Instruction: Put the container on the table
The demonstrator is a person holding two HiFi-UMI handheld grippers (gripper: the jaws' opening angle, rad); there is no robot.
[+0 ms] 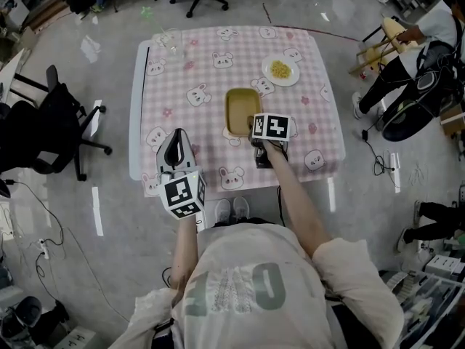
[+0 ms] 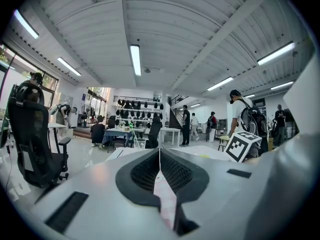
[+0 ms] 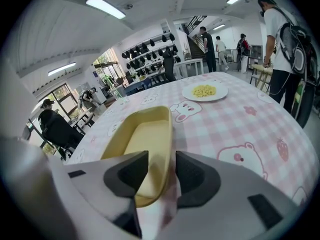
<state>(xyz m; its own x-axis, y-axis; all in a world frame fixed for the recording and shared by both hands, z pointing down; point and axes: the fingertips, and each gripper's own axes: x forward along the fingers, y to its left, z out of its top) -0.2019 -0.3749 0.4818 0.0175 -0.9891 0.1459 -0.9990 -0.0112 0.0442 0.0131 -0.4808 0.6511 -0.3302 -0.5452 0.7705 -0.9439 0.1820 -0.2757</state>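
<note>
An empty yellow oblong container (image 1: pixel 242 111) (image 3: pixel 145 144) rests on the pink checked tablecloth (image 1: pixel 203 71), near the middle of the table. My right gripper (image 1: pixel 256 131) (image 3: pixel 162 156) is at its near right corner, open, with the container's right rim between the pads and a gap on each side. My left gripper (image 1: pixel 176 133) (image 2: pixel 160 156) hovers over the table's front left corner, well apart from the container. Its pads meet in a thin line with nothing between them.
A white plate of yellow food (image 1: pixel 280 70) (image 3: pixel 204 91) sits at the back right of the table, a clear glass (image 1: pixel 171 41) at the back left. A black office chair (image 1: pixel 51 122) stands left of the table. A person (image 1: pixel 421 49) stands at the right.
</note>
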